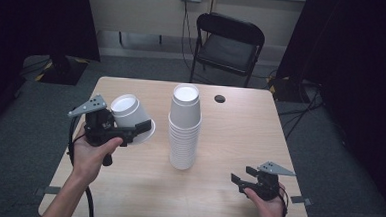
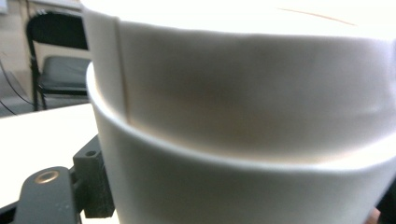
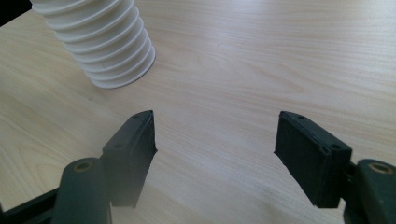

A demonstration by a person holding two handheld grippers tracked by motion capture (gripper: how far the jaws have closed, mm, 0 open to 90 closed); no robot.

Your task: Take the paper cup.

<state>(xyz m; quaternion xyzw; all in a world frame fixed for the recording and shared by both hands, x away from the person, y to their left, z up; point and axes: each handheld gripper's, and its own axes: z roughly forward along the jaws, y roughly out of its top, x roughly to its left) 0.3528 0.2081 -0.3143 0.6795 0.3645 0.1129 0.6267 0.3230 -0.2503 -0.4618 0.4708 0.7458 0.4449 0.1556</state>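
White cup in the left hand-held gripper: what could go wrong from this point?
1. The left hand-held gripper holds the white cup tilted, near its rim; thin walls could buckle or slip out.
2. The stack of cups stands tall and narrow close beside it; a sideways bump might topple it.
3. The right hand-held gripper waits open, apart from the stack, so nothing steadies the stack.

Plain white paper cup [image 1: 130, 115] and white ribbed cup stack [image 1: 184, 128] on a light wood-grain table [image 1: 239, 136]. Both grippers black with grey plates, black folding chair [image 1: 228, 45], grey carpet [image 1: 56, 101].
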